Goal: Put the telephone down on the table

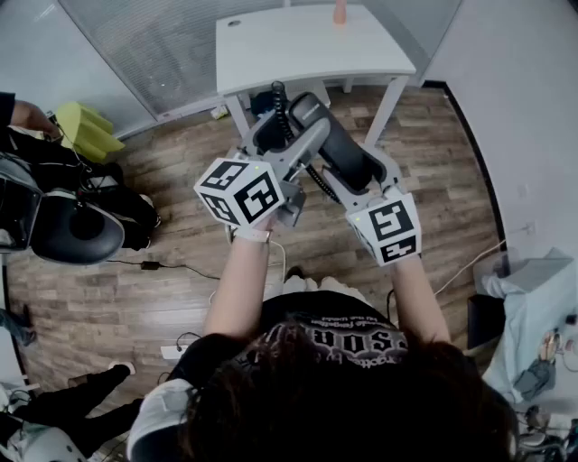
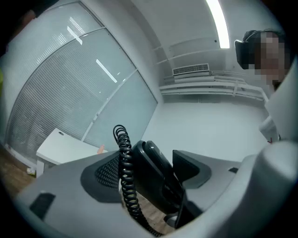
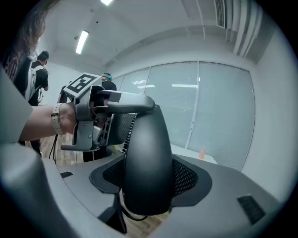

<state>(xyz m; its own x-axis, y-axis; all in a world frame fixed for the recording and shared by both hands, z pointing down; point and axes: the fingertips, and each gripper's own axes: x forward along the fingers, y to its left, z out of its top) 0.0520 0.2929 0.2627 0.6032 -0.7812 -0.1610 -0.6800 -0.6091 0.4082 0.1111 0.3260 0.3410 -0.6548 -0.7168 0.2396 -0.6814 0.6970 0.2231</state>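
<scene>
The telephone [image 1: 339,149], a black handset trailing a coiled cord [image 1: 282,113], was held in the air between the two claws. It was over the wooden floor [image 1: 181,262], just short of the near edge of the white tabletop [image 1: 298,50], and touched neither. The right claw [image 1: 366,171] was clamped on the lower end. In the right gripper view the rounded back of the handset [image 3: 146,162] filled the gap and pressed against both mesh pads. The left claw [image 1: 289,126] stood with its jaws wide apart around the upper end. In the left gripper view the handset [image 2: 153,174] lay tilted between them. It leaned against the pad on the right of that view, the cord [image 2: 125,172] hung down on its other side, and a strip of floor showed between it and the other pad. The person's arms reached forward from the bottom of the head view, and the marker cubes on both grippers faced up. A small orange object [image 1: 340,11] stood at the far edge of the tabletop, well apart from the telephone. Behind the tabletop ran a glass wall with blinds [image 2: 60,93].
</scene>
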